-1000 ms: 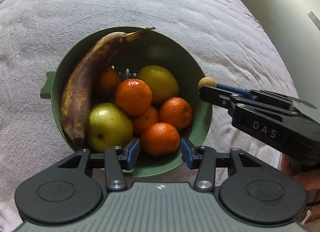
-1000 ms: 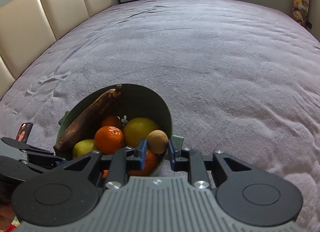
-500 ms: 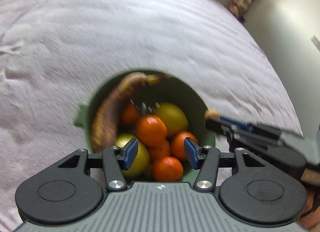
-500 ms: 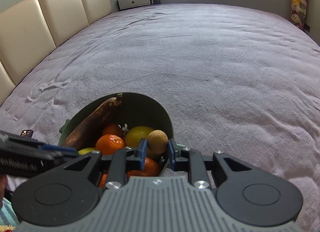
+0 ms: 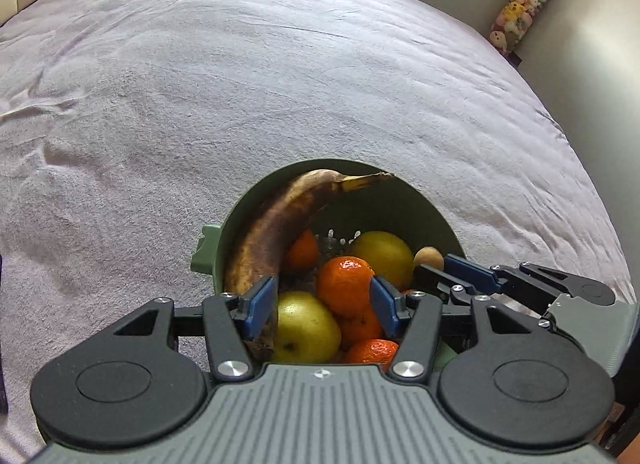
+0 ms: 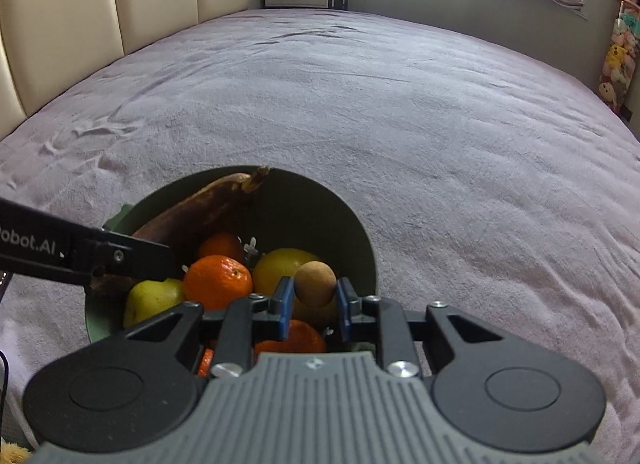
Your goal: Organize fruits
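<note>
the right gripper (image 6: 310, 300) is clamped on a small round tan fruit (image 6: 315, 283), held just over the near rim of the round green plastic colander bowl (image 6: 320, 219) of oranges, pears and a browned banana (image 5: 276, 232). this looks like the placing step; next, lower and release. the left gripper (image 5: 324, 304) is opening, nothing gripped.

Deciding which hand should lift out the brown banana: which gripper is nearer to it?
Left. The left gripper hangs over the bowl with its opening jaws beside the brown banana, nothing between them. The right gripper, shut on a small tan fruit, is at the bowl's opposite side.
</note>
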